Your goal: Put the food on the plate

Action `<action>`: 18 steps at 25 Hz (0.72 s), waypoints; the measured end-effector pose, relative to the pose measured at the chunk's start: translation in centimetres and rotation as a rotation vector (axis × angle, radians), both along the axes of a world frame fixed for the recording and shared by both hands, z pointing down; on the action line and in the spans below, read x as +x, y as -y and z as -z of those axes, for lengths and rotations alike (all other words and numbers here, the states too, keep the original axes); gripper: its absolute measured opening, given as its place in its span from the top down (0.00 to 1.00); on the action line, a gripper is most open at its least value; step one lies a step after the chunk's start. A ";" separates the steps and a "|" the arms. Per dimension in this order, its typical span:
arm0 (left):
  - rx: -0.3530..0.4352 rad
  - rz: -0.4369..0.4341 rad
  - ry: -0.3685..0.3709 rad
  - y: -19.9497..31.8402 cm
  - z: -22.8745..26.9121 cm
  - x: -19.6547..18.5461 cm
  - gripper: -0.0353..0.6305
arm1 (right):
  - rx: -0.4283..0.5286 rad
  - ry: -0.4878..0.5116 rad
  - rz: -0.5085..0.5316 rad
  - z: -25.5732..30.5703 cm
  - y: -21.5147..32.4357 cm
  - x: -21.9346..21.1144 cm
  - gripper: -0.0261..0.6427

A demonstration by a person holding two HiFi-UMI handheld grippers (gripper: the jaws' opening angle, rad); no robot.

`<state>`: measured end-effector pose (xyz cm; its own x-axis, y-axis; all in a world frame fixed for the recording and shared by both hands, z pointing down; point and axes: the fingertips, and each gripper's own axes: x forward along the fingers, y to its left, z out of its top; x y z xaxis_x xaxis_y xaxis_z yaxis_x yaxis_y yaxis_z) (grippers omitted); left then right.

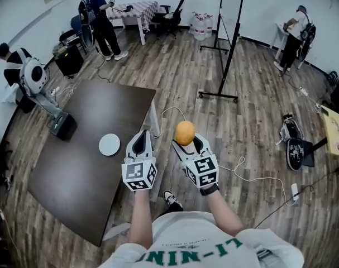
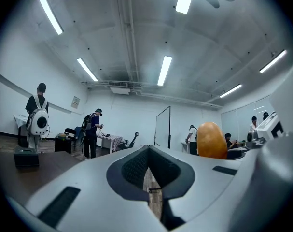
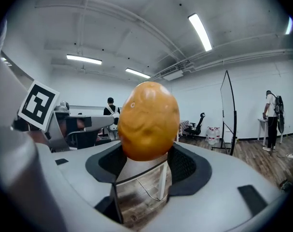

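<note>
An orange-yellow, egg-shaped piece of food (image 1: 185, 132) sits clamped between the pads of my right gripper (image 1: 185, 142), held in the air over the wooden floor just right of the table. Seen from the right gripper view, the food (image 3: 148, 120) fills the gap between the jaws of the right gripper (image 3: 147, 161). My left gripper (image 1: 141, 140) hovers beside it, over the table's right edge, jaws together and holding nothing (image 2: 148, 170). The food (image 2: 211, 140) also shows off to its right. A small white plate (image 1: 109, 144) lies on the dark brown table (image 1: 85, 172), left of the left gripper.
A black box (image 1: 63, 125) stands at the table's left edge. White cables (image 1: 253, 177) trail over the floor to my right, near dark bags (image 1: 294, 144). A black pole stand (image 1: 228, 54) rises ahead. Several people stand or sit around the room's edges.
</note>
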<state>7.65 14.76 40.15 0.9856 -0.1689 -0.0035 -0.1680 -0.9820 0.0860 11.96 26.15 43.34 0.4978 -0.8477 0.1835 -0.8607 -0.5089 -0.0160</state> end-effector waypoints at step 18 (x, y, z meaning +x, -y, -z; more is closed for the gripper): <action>-0.063 0.328 0.062 24.0 -4.4 4.7 0.93 | -0.087 0.023 0.338 -3.5 26.4 8.0 0.55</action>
<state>12.39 -9.28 44.55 0.8767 -0.4751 0.0750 -0.4810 -0.8679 0.1244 19.99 -0.20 46.84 0.1865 -0.9446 0.2701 -0.9807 -0.1956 -0.0069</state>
